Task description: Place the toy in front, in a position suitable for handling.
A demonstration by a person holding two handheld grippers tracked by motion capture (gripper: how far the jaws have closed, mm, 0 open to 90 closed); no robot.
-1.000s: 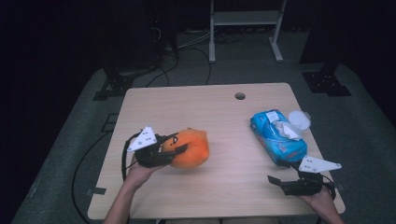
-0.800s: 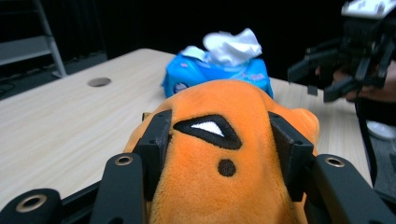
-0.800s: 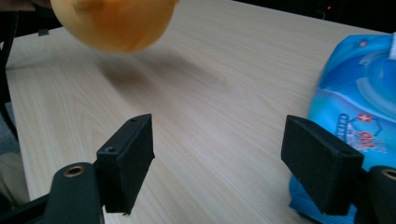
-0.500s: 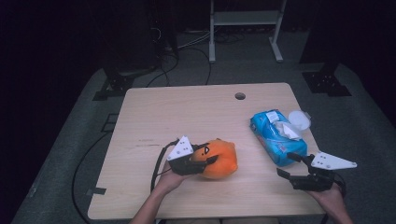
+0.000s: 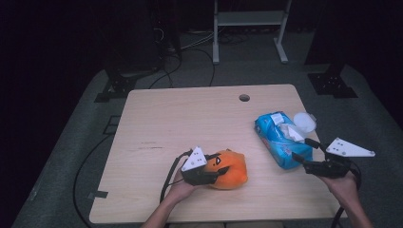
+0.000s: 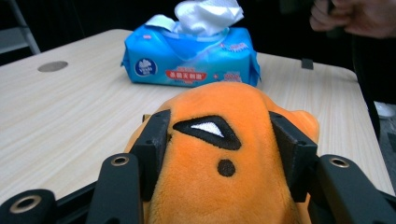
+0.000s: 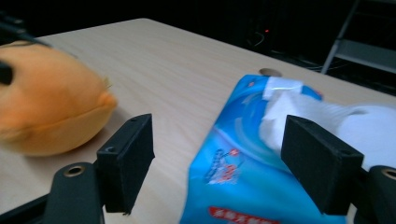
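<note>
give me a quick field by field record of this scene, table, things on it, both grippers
table: light wood table, round hole near the far edge
toy: orange plush toy, near the front edge
left gripper: shut on the plush toy, one jaw on each side
pack: blue pack of wipes, a white wipe sticking out of the top
right gripper: open, jaws at the near end of the pack

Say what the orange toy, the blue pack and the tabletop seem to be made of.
Orange toy: plush fabric, fuzzy nap, dents under the jaws. Blue pack: glossy printed plastic film, creased, white tissue sticking out. Tabletop: pale wood-grain, matte, probably laminate.
</note>
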